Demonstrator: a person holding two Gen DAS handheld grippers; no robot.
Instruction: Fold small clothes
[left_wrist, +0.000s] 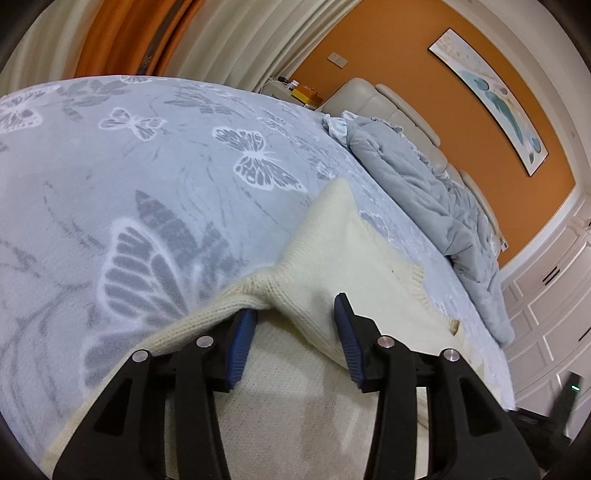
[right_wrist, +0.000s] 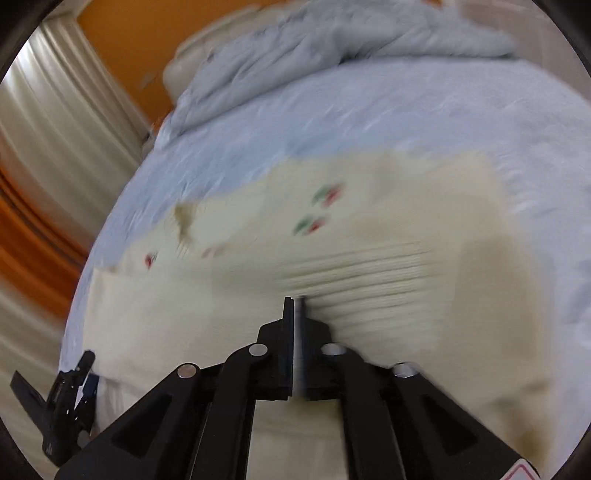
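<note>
- The cream knit sweater lies spread on the bed, on the butterfly blanket. In the left wrist view it fills the 6 o'clock half of the frame, with a folded-over sleeve or flap running up toward 1 o'clock.
- Left gripper: fingers are spread wide, a raised ridge of knit sits between the blue pads. Looks like it's lining up a grab, not gripping yet.
- Right gripper: fingers are pressed together. A pale sliver shows between them, could be the ribbed edge of the knit, but the frame is badly smeared so I can't say for sure.
- My guess for doing this step well: get the left fingers fully around that ridge before closing, taking both layers, otherwise only the top layer lifts.
- Keep both ends level and pull gently; this chunky knit probably stretches and sags.
- The grey duvet is bunched at 2 o'clock, near the flap's cuff end, so fold toward the open blanket side.
</note>
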